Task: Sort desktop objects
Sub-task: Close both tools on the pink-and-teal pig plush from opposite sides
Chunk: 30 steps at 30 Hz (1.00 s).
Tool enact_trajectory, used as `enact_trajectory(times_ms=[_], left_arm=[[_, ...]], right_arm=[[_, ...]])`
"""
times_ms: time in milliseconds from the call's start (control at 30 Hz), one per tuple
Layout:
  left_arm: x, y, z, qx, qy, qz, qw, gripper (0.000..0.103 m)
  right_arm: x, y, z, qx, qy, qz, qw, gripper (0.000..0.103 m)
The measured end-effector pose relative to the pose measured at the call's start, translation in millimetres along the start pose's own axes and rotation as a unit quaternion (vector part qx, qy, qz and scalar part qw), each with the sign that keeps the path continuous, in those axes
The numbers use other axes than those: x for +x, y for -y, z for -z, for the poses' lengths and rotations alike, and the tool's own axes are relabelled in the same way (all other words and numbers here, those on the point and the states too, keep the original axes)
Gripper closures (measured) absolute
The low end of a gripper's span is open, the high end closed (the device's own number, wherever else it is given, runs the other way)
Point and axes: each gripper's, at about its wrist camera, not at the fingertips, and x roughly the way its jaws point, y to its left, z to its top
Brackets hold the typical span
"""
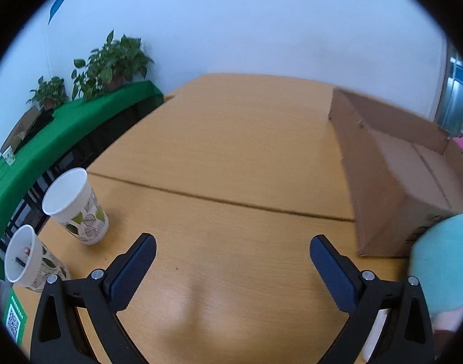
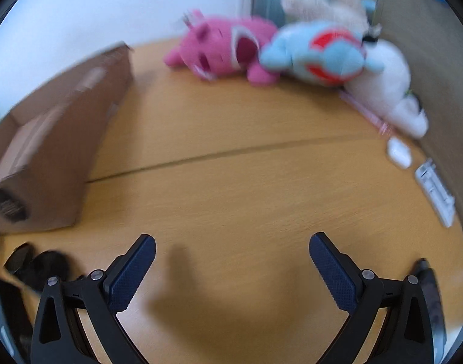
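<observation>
Both grippers, left gripper (image 1: pixel 233 268) and right gripper (image 2: pixel 233 268), wide and empty; pink plush (image 2: pixel 219 50) far ahead of right fingers, so approach level and centre it.

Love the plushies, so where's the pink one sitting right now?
In the right wrist view, the pink plush lies at the table's far edge, touching the blue plush on its right.

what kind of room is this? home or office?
Probably an office or lab rather than a home: joined wooden desks against a plain wall, potted plants on a green-covered side bench, and a cardboard box and plush toys set out for sorting.
</observation>
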Motion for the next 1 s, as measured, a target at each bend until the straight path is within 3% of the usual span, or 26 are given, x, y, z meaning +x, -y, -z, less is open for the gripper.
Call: enact_trajectory(times_ms=[167, 233, 367, 467, 500, 567, 667, 767, 833, 900, 1000], left_arm=[[-84, 37, -8, 0.014, 0.080, 0.091, 0.9925, 0.001], [-100, 55, -8, 0.018, 0.095, 0.121, 0.9880, 0.001], [-110, 88, -8, 0.033, 0.073, 0.179, 0.9806, 0.001], [-100, 111, -2, 0.064, 0.062, 0.191, 0.9776, 0.001], [-92, 114, -1, 0.072, 0.050, 0.194, 0.9771, 0.001], [-70, 121, 1, 0.084, 0.012, 0.205, 0.9751, 0.001], [-44, 126, 15, 0.085, -0.044, 0.198, 0.9755, 0.001], [-36, 122, 26, 0.071, -0.063, 0.249, 0.9639, 0.001], [-30, 128, 32, 0.085, -0.081, 0.245, 0.9623, 0.001], [-25, 133, 38, 0.100, -0.094, 0.245, 0.9598, 0.001], [-21, 130, 41, 0.090, -0.100, 0.260, 0.9561, 0.001]], right_arm=[[-118, -41, 14, -0.078, 0.133, -0.042, 0.987, 0.000], [-146, -61, 14, -0.089, 0.154, -0.075, 0.981, 0.000], [-171, -105, 25, -0.116, 0.159, -0.161, 0.967, 0.000], [-164, -142, 31, -0.134, 0.134, -0.187, 0.964, 0.000], [-156, -155, 31, -0.133, 0.117, -0.213, 0.961, 0.000], [-145, -179, 29, -0.129, 0.079, -0.279, 0.948, 0.000], [-143, -226, 39, -0.151, 0.055, -0.314, 0.936, 0.000], [-129, -266, 47, -0.176, 0.015, -0.338, 0.924, 0.000], [-118, -285, 53, -0.190, -0.004, -0.337, 0.922, 0.000], [-104, -298, 56, -0.204, -0.014, -0.307, 0.930, 0.000], [-91, -305, 55, -0.202, -0.033, -0.305, 0.930, 0.000]])
